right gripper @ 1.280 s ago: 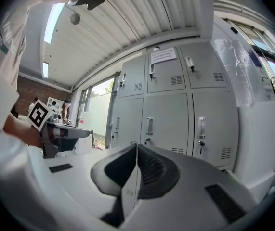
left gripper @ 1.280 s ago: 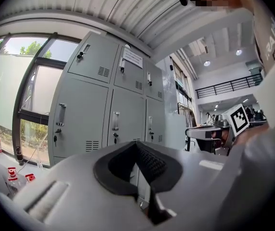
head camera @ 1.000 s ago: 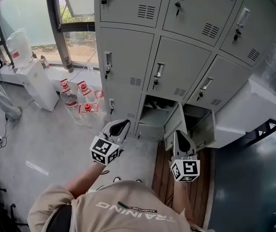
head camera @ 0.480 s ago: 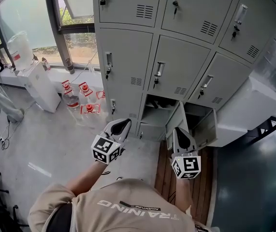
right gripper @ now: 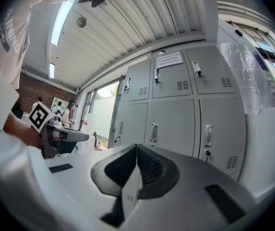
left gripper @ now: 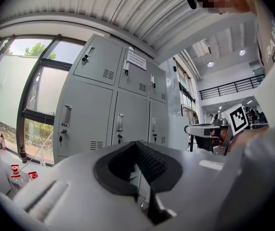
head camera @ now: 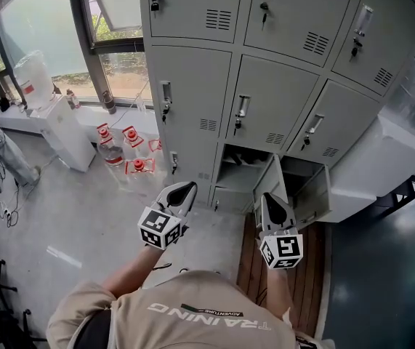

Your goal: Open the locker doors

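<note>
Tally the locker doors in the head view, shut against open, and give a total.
Shut doors: 7
Open doors: 2
Total: 9

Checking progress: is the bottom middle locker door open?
Open: the bottom middle door stands swung outward, leaving its compartment exposed.

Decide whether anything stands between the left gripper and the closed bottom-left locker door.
Nothing visible does. The left gripper faces the bottom-left locker door with only a clear gap between; the water bottles stand off to its left.
</note>
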`<move>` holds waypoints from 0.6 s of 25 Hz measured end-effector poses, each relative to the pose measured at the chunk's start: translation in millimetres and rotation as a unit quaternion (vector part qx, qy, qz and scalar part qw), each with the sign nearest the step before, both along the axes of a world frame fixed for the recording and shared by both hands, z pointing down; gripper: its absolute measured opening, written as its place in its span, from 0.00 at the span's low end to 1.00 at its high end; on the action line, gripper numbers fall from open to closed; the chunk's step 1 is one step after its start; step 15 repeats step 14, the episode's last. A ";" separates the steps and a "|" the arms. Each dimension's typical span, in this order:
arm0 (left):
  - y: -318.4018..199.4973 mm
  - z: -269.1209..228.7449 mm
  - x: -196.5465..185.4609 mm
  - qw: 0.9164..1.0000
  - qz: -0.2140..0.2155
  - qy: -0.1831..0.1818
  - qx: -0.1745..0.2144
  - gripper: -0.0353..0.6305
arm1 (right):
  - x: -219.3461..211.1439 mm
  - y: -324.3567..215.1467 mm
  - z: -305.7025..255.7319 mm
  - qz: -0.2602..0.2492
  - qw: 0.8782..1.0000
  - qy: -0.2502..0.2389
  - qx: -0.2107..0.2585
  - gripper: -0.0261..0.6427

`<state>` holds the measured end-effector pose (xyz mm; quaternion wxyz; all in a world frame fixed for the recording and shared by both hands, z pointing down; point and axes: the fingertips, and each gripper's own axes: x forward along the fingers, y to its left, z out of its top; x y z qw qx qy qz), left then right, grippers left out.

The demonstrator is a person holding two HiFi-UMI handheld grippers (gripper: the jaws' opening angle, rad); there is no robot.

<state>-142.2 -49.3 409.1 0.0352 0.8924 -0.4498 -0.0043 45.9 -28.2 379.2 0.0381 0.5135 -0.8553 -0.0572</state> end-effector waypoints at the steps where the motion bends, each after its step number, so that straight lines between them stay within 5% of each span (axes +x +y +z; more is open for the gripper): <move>1: -0.1 1.6 -0.6 1.000 0.000 0.001 -0.002 0.06 | -1.3 -1.0 1.2 -0.002 1.000 0.000 -0.001 0.06; 15: -12.1 12.4 -16.1 1.000 -0.018 0.003 -0.008 0.06 | -11.0 -10.9 7.8 -0.015 1.000 0.015 -0.004 0.06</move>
